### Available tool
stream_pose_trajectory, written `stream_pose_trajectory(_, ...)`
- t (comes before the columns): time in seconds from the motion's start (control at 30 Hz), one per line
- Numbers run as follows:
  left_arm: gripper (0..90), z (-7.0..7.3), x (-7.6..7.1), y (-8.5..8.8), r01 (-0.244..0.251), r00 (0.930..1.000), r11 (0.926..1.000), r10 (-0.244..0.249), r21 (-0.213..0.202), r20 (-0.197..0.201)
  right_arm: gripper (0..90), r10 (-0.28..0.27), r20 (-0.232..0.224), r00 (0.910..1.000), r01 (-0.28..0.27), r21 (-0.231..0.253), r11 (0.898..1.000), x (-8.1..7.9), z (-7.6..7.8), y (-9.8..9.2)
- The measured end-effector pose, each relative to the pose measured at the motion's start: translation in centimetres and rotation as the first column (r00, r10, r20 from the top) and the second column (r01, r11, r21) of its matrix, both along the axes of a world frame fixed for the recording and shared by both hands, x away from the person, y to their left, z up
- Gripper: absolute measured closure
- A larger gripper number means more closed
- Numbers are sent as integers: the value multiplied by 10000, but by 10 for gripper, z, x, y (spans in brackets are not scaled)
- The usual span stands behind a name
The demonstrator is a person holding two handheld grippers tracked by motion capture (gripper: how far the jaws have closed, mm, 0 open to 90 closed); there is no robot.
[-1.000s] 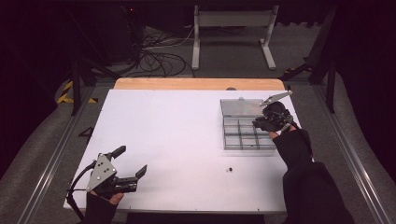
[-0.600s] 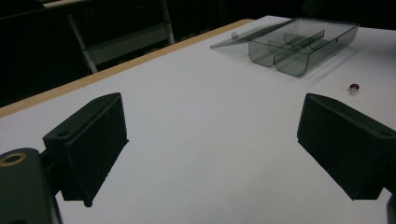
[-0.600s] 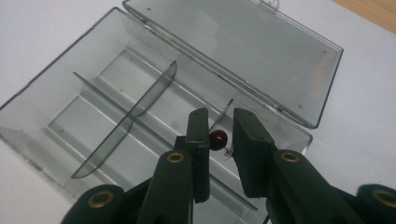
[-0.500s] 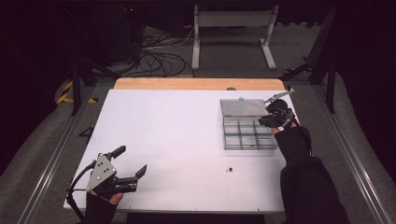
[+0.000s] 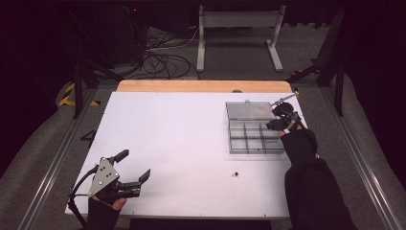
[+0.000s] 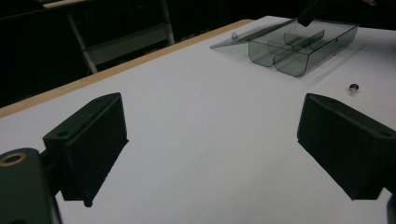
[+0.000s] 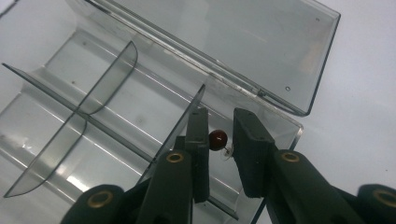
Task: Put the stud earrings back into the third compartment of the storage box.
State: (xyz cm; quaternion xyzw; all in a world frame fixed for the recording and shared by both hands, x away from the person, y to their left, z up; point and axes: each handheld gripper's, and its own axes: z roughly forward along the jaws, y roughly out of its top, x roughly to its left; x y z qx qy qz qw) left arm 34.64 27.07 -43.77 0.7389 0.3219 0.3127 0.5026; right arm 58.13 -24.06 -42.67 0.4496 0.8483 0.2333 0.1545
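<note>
A clear plastic compartment box [image 5: 246,143] lies at the table's right with its lid [image 5: 249,110] folded back flat. My right gripper [image 5: 281,120] hangs over the box's far right compartment [image 7: 140,116]. Its jaws stand narrowly apart, and a small red-headed pin [image 7: 218,139] spans the gap between them. A second red-headed pin [image 5: 234,173] lies loose on the white table, nearer than the box, and the left gripper view has it as a red-headed pin [image 6: 353,87] too. My left gripper [image 5: 136,164] rests at the near left corner, wide open and empty [image 6: 210,154].
The white tabletop [image 5: 182,139] ends in a wooden strip [image 5: 201,86] along its far edge. Beyond it are a metal stand [image 5: 239,33] and floor cables [image 5: 158,52]. Metal rails run along both sides of the table.
My right gripper has shifted slightly right and farther over the box's back right corner. The left gripper has stayed put.
</note>
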Motion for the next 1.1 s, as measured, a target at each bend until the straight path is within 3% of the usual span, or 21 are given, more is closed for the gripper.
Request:
stream_pose_trajectory(0.27, 89, 0, 0, 0, 0, 10000, 10000, 0, -23, -20, 761, -46, -232, 9997, 42, -167, 9999, 2, -4, 1)
stream_pose_trajectory(0.47, 89, 0, 0, 0, 2, 10000, 10000, -2, 20, -3, 686, -88, -194, 9998, 86, -122, 9999, 1, -3, 0)
stream_pose_trajectory(0.77, 89, 0, 0, 0, -14, 10000, 10000, 14, -8, -1, 479, 39, 392, 9992, -54, 386, 9992, -14, 16, 2)
stream_pose_trajectory(0.97, 89, 0, 0, -1, -16, 10000, 10000, 16, -22, -5, 412, 605, 908, 9940, -664, 633, 9958, -34, 33, 11)
stream_pose_trajectory(1.1, 89, 0, 0, -1, -21, 10000, 10000, 21, -23, -10, 390, 1194, 1289, 9844, -1292, 701, 9891, -52, 43, 22)
